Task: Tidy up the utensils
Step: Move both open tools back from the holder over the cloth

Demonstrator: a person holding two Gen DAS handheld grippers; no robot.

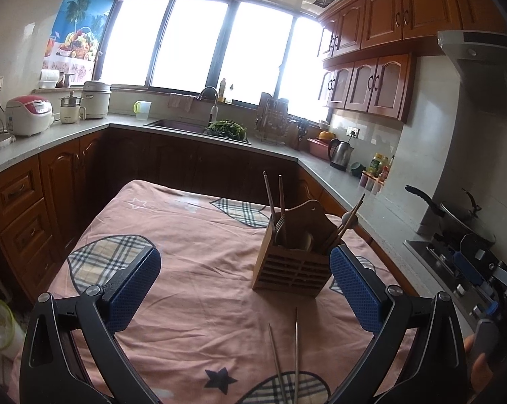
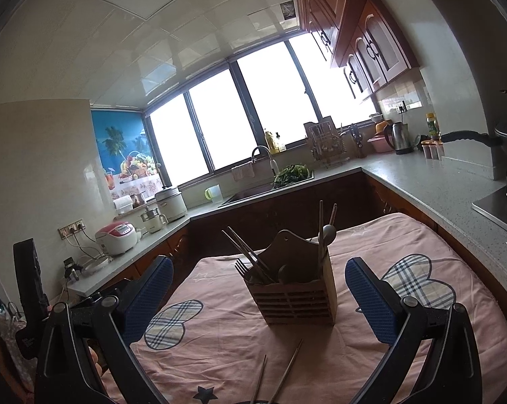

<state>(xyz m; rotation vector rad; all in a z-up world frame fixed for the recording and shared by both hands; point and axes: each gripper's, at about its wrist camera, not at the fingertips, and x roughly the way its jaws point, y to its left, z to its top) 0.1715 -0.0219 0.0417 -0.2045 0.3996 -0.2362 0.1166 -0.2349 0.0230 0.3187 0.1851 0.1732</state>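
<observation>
Chopsticks on cloth, holder beyond (grippers agape)

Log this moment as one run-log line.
left gripper open, empty | right gripper open, empty | two thin metal chopsticks on pink cloth | slatted wooden utensil holder upright

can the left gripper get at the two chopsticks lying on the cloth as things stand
Probably yes. The left gripper is open and empty, and the two chopsticks lie bare on the pink cloth, in front of the wooden utensil holder, nothing covering them.
</observation>
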